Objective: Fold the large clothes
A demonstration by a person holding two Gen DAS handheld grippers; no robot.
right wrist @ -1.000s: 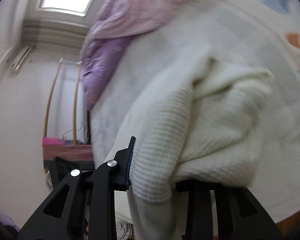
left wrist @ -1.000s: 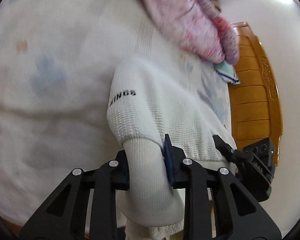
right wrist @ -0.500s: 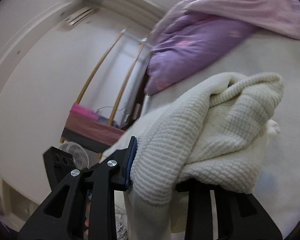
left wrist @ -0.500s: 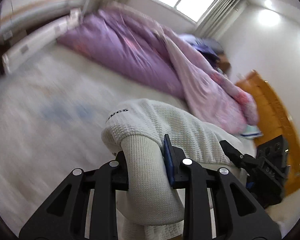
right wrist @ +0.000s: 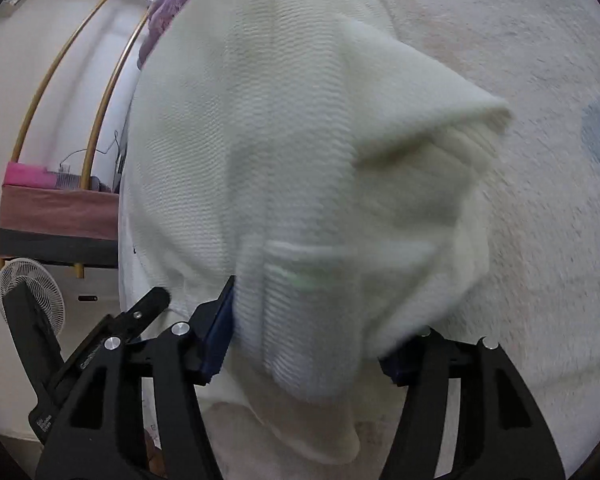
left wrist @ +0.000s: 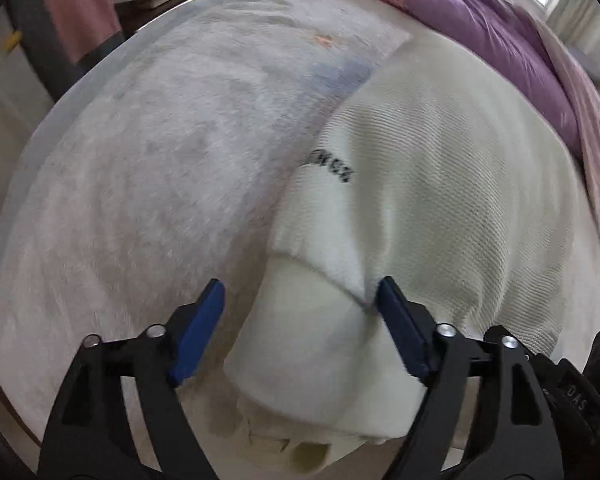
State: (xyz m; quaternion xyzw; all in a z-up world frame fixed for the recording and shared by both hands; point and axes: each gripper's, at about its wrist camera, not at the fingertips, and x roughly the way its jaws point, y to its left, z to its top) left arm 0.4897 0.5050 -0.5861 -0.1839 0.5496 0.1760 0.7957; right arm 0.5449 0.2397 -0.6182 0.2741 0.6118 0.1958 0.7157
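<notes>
Cream waffle-knit sweater (left wrist: 452, 184), black lettering; purple quilt (left wrist: 480, 12); pale blotched bedsheet (left wrist: 148, 168); claw pads (left wrist: 198, 334) blue.

Sweater (left wrist: 440, 184) lies spread on bed sheet (left wrist: 148, 184). Its cuff sits between fingers of left gripper (left wrist: 300, 320), touching right one, apart from left one. Quilt (left wrist: 492, 20) lies bunched behind sweater, far side of bed. Right gripper (right wrist: 304, 344) has a sweater fold between its fingers. Fan (right wrist: 32, 292) stands left, beyond bed edge.
</notes>
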